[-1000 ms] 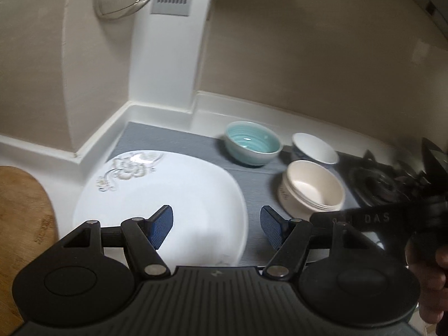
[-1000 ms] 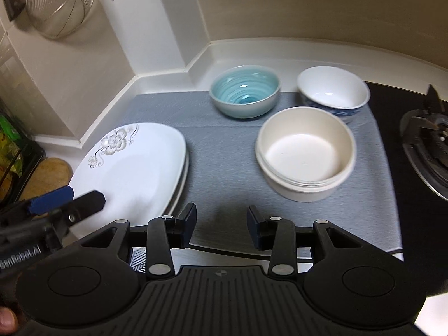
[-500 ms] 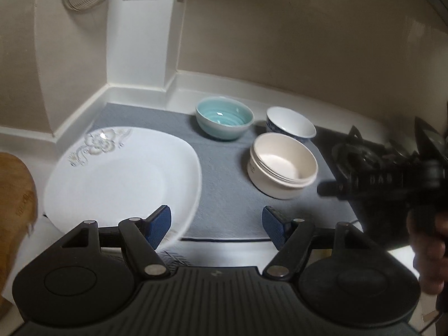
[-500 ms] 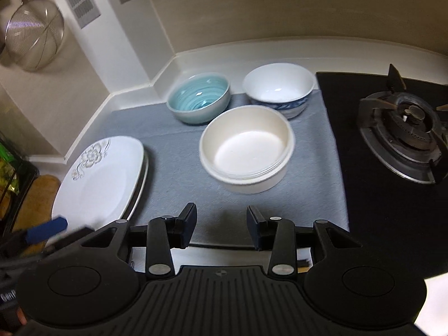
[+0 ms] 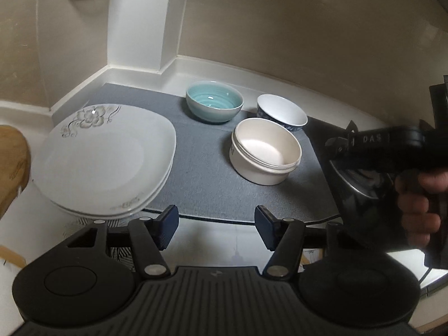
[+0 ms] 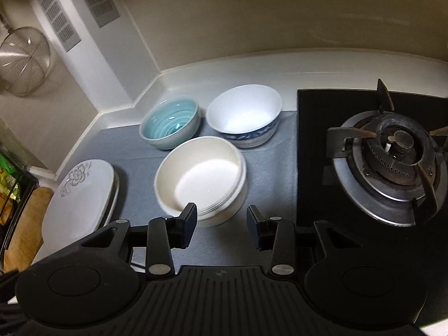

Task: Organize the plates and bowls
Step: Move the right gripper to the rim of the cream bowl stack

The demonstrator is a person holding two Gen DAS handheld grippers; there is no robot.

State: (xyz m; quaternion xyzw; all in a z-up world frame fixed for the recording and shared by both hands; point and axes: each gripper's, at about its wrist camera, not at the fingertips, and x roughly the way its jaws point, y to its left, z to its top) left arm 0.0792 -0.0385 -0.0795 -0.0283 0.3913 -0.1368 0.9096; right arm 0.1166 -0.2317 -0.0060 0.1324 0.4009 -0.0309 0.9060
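Note:
Stacked white square plates (image 5: 103,156) with a flower print sit at the left of a grey mat (image 5: 201,173); they also show in the right wrist view (image 6: 81,196). A teal bowl (image 5: 214,105) (image 6: 170,123), a white bowl with blue pattern (image 5: 281,112) (image 6: 243,114) and stacked cream bowls (image 5: 264,151) (image 6: 200,179) stand on the mat. My left gripper (image 5: 214,228) is open and empty, off the mat's near edge. My right gripper (image 6: 221,226) is open and empty, just in front of the cream bowls.
A black gas hob with a burner (image 6: 392,151) lies right of the mat. A wooden board (image 5: 11,162) is at the far left. A wire strainer (image 6: 22,61) hangs on the wall. The right gripper body and hand (image 5: 406,168) show at the right of the left view.
Both grippers have pulled back from the plates. The left one has drawn back and up off the counter edge; the right one has swung right, towards the cream bowls and the hob.

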